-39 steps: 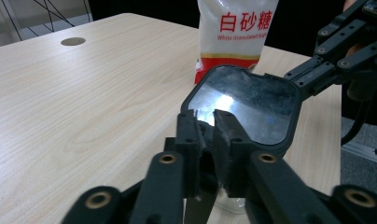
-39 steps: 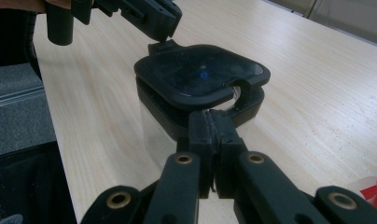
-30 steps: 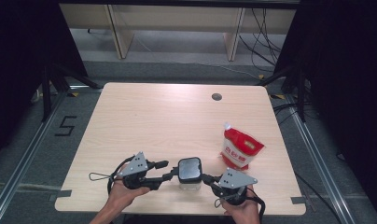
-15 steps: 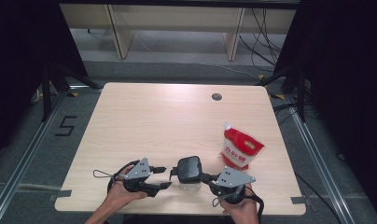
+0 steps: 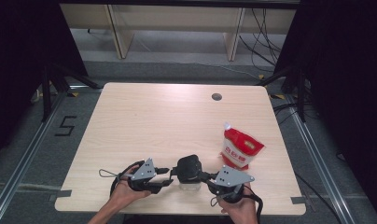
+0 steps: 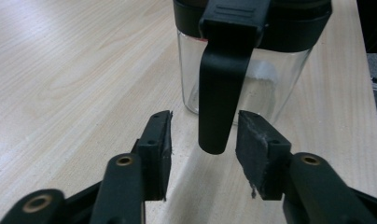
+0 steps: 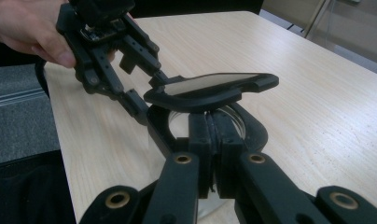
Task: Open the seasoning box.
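Left gripper (image 6: 204, 151): jaws stand apart, one on each side of the black clasp lever (image 6: 218, 93) that hangs down the side of the glass jar (image 6: 242, 79). The lever's lower end sits between the two pads with a gap on each side; neither pad touches it. The jaws have just been closing in on it. Beyond the jaws, the clear jar wall rises to a black collar, and the pale wood of the desk (image 6: 60, 70) runs off to the left of the jaws.

Right gripper (image 7: 213, 140): jaws together, pressed nearly flat against each other, clamped on the rim of the jar at its black collar. Just above and ahead of the jaws the jar's lid (image 7: 210, 88) stands tilted, partly raised off the mouth. Past the lid, the other gripper and the hand (image 7: 23, 28) holding it come in from the far side.

From the high view, the jar (image 5: 189, 170) stands at the near edge of the desk (image 5: 154, 121), directly between the two grippers. A red and white pouch (image 5: 240, 149) stands out beyond the right gripper (image 5: 210, 179), apart from it.
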Available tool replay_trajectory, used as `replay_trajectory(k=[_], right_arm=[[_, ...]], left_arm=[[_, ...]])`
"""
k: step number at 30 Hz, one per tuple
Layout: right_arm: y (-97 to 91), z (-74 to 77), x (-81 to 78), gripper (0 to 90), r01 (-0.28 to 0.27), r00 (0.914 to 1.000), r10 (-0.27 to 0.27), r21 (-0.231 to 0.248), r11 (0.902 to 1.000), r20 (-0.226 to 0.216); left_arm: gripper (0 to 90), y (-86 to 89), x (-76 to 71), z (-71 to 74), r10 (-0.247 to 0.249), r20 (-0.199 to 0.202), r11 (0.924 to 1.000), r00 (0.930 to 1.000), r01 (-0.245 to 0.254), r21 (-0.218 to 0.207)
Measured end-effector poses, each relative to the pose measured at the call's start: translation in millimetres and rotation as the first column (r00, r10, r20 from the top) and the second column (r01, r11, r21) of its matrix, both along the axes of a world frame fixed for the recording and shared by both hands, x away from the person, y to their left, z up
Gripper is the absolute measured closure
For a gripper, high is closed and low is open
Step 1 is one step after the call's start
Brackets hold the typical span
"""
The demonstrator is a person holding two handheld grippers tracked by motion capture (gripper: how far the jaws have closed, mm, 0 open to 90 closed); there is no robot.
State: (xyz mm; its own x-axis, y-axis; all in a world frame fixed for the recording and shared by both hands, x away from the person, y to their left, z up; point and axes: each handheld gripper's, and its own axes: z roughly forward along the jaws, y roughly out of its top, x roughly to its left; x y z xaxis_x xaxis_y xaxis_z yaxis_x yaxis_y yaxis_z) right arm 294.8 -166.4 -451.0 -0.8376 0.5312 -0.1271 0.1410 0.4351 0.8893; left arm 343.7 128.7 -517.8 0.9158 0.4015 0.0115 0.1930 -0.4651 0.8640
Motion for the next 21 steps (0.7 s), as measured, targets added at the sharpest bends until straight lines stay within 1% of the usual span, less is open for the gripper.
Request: replay_trajectory(k=[1, 2, 3, 4, 5, 6, 7, 8, 10, 11, 12, 14, 15, 16, 17, 18, 19, 21], right_arm=[[1.1, 0.3, -0.1, 88.5, 0.004, 1.0, -0.004, 0.009, 1.0, 0.001], [1.2, 1.4, -0.1, 88.5, -0.001, 1.0, 0.001, 0.002, 1.0, 0.002], [2.0, 1.5, -0.1, 88.5, -0.003, 1.0, 0.003, 0.003, 1.0, 0.006], [2.0, 2.5, -0.2, 88.5, -0.002, 1.0, 0.002, 0.0, 1.0, 0.006], [3.3, 2.6, -0.2, 88.5, 0.0, 1.0, 0.0, 0.009, 1.0, 0.01], [3.3, 3.7, -0.3, 88.6, -0.005, 1.0, 0.005, 0.002, 1.0, 0.008], [4.4, 3.9, -0.4, 88.6, -0.003, 0.9999, 0.003, 0.005, 1.0, 0.014], [4.3, 4.8, -0.2, 88.6, -0.008, 0.9998, 0.008, -0.005, 1.0, 0.017], [5.8, 4.9, -0.2, 88.6, -0.006, 0.9999, 0.005, 0.006, 1.0, 0.013], [5.6, 6.0, -0.5, 88.7, -0.005, 0.9999, 0.005, -0.001, 1.0, 0.01], [6.3, 6.4, -0.8, 88.8, -0.004, 0.9999, 0.004, 0.002, 1.0, 0.011], [8.1, 6.9, -0.1, 88.8, -0.009, 0.9997, 0.009, 0.007, 0.9999, 0.021], [8.6, 7.1, 0.1, 88.8, -0.009, 0.9998, 0.009, 0.006, 0.9999, 0.019], [9.2, 7.2, 0.0, 88.8, -0.008, 0.9998, 0.008, 0.009, 0.9999, 0.016], [10.6, 8.2, -0.1, 88.8, -0.017, 0.9996, 0.017, 0.005, 0.9998, 0.021], [10.6, 8.2, -0.1, 88.8, -0.017, 0.9996, 0.017, 0.005, 0.9998, 0.021], [10.8, 8.9, -0.2, 88.8, -0.018, 0.9997, 0.018, 0.004, 0.9998, 0.018], [12.4, 9.7, -0.1, 88.8, -0.008, 0.9999, 0.008, 0.007, 0.9999, 0.011]], left_arm=[[59.9, 0.1, 0.5, 0.0, -0.009, 0.003, 0.9998, 1.0, 0.009, 0.018], [61.8, -1.0, -0.2, -0.5, -0.008, 0.002, 0.9999, 1.0, 0.008, 0.008], [63.8, -1.4, -0.5, -0.7, -0.006, 0.009, 0.9999, 0.9999, 0.006, 0.01], [65.6, -1.8, -0.9, -0.6, -0.003, 0.011, 0.9999, 0.9999, 0.003, 0.011], [67.6, -1.5, -0.5, -0.4, -0.012, 0.015, 0.9997, 0.9998, 0.012, 0.021], [69.7, -2.4, -1.1, -0.8, -0.019, 0.012, 0.9997, 0.9997, 0.019, 0.015], [71.8, -3.2, -2.2, -1.0, -0.013, 0.021, 0.9998, 0.9997, 0.012, 0.018], [73.2, -3.2, -1.7, -0.7, -0.022, 0.025, 0.9993, 0.9994, 0.022, 0.03], [74.0, -4.4, -2.9, -0.2, -0.014, 0.035, 0.9993, 0.9993, 0.012, 0.035], [74.2, -4.3, -3.5, 0.5, -0.009, 0.039, 0.999, 0.9992, 0.007, 0.045], [74.2, -4.5, -3.5, 0.6, -0.012, 0.041, 0.9988, 0.9991, 0.01, 0.049], [74.2, -5.0, -4.1, 0.8, -0.009, 0.04, 0.9988, 0.9992, 0.007, 0.049], [74.2, -5.2, -4.0, 0.9, -0.013, 0.04, 0.9986, 0.9991, 0.011, 0.052], [74.2, -6.0, -5.1, 1.1, -0.007, 0.046, 0.9986, 0.9989, 0.004, 0.052], [74.2, -6.5, -5.3, 1.1, -0.006, 0.046, 0.9986, 0.9989, 0.004, 0.053], [74.2, -6.5, -5.3, 1.8, -0.008, 0.041, 0.9981, 0.9991, 0.005, 0.061], [74.2, -6.7, -5.7, 1.8, -0.002, 0.044, 0.9982, 0.999, -0.001, 0.06], [74.2, -7.0, -5.8, 1.8, -0.001, 0.041, 0.9981, 0.9992, -0.002, 0.061]])
